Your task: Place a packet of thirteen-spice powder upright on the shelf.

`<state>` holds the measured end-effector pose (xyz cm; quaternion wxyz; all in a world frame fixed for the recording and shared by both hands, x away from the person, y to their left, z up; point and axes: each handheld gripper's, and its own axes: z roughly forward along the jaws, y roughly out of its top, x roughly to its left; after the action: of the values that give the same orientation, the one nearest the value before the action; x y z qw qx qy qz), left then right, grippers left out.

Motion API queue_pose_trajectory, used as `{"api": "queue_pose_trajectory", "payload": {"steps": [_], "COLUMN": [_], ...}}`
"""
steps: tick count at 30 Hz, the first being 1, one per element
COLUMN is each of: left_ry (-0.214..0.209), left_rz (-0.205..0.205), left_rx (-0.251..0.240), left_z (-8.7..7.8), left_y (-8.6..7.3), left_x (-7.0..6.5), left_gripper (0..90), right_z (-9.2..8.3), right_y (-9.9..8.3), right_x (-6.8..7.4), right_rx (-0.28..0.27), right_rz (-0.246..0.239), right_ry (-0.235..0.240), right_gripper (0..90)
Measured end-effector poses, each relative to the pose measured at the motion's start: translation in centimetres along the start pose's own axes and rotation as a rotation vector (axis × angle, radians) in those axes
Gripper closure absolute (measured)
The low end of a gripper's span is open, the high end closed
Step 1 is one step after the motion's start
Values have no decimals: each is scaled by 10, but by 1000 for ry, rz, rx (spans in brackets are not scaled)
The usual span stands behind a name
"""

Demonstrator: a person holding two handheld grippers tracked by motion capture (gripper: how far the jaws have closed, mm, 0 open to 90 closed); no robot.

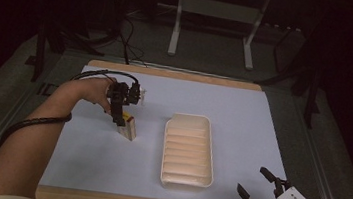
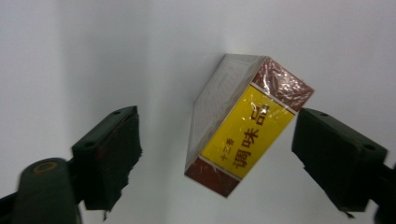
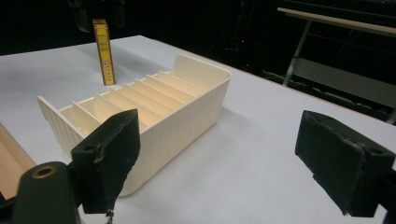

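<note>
The seasoning box [image 2: 243, 128] stands on end on the table [image 1: 244, 107] left of the slotted tray [image 1: 188, 151], between the wide-open, empty jaws of the left gripper [image 1: 123, 114], so an off-centre closing could tip it; the right gripper [image 1: 260, 189] gapes empty.

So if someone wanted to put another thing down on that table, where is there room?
Bare surface lies beyond the cream ribbed plastic tray toward the far edge, and right of it up to the right gripper. The near-left corner is bare too. It is tightest between the tray and the yellow-and-brown box under the left gripper.
</note>
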<state>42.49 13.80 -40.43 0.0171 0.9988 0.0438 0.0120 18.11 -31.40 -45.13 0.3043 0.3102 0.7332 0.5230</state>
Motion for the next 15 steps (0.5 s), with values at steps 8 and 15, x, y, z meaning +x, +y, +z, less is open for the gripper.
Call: {"api": "queue_pose_trajectory", "payload": {"steps": [8,15], "left_ry": [-3,-55], "left_rz": [47,55], "left_rx": [-4,-7], "left_z": [12,15], "left_y": [2,2], "left_x": [-1,0], "left_gripper": [447,671], "right_z": [0,0], "right_y": [0,0], "right_x": [0,0], "right_rx": [1,4], "right_rz": [0,1], "right_ry": [1,5], "right_gripper": [141,141]}}
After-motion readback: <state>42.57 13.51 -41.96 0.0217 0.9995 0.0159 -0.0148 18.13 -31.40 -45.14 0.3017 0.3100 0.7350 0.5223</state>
